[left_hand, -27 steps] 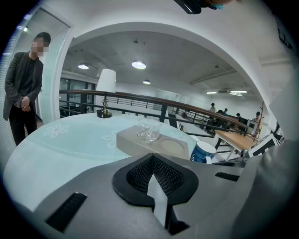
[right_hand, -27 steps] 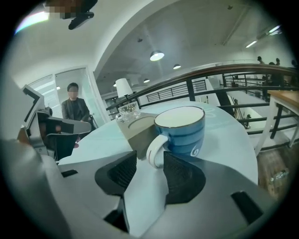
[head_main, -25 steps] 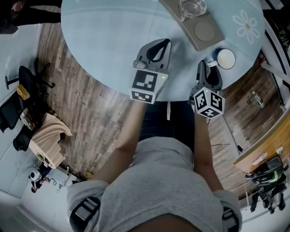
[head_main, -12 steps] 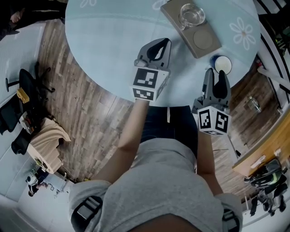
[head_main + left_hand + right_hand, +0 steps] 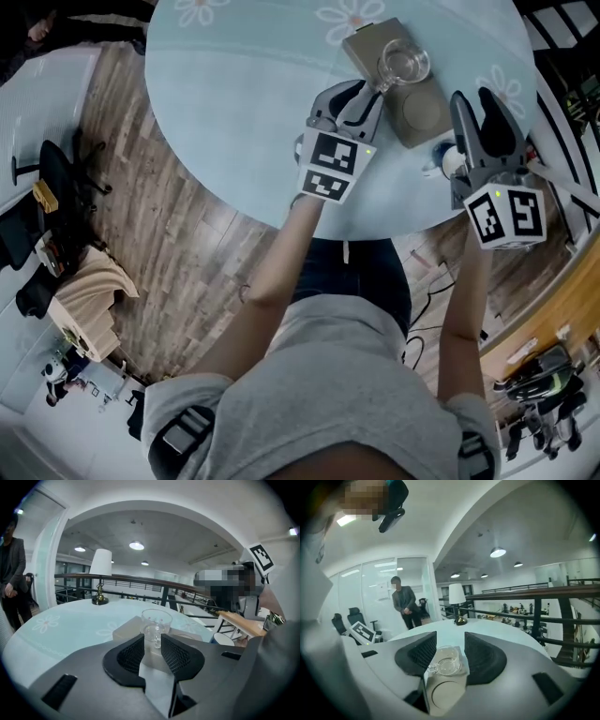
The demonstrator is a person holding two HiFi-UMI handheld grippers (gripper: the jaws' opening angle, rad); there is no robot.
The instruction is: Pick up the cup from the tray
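The left hand-held gripper [image 5: 366, 94] is held at the near-left edge of the tray [image 5: 361, 47]; its jaws are opening, and nothing is pressed between them. The glass cup [image 5: 403, 64] is seen upright on the tray's far end, just ahead of these jaws, so the left side is judged the nearer. Right of the tray, the right hand-held gripper [image 5: 473, 98] is held spread and empty. The cup's handle is hardly made out from above, and a small white thing [image 5: 446, 159] is partly hidden behind that gripper.
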